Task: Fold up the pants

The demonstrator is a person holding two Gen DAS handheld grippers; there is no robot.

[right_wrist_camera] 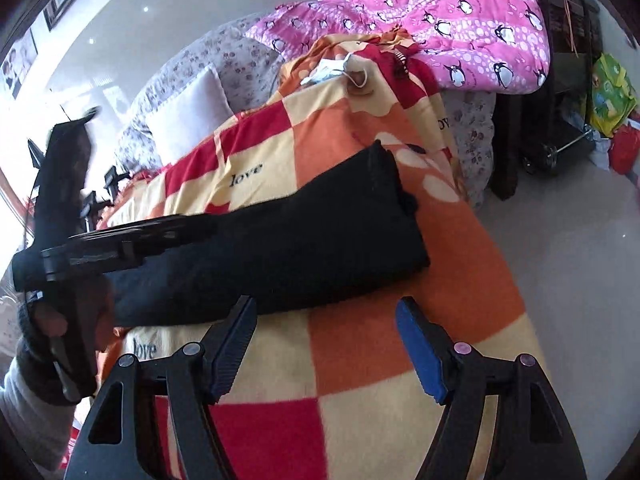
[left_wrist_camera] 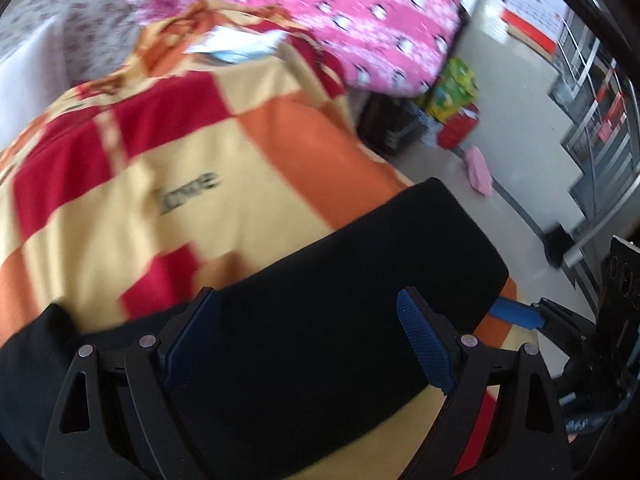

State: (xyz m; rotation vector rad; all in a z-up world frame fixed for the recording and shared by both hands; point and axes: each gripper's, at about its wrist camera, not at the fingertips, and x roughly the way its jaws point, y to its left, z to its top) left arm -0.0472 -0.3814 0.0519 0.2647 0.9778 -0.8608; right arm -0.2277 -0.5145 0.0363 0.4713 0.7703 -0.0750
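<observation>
Above pants [left_wrist_camera: 320,300], left gripper [left_wrist_camera: 308,340] gapes.

A bed is covered by a checked blanket [right_wrist_camera: 360,360] in red, orange and cream, printed with the word "love". At its far end lie a pink penguin-print quilt [right_wrist_camera: 460,20] and a grey floral cover [right_wrist_camera: 240,60]. To the right, a pale glossy floor [right_wrist_camera: 560,260] carries a black cart [right_wrist_camera: 560,100] and a green bag [right_wrist_camera: 612,92]. Bright daylight enters at the left.
</observation>
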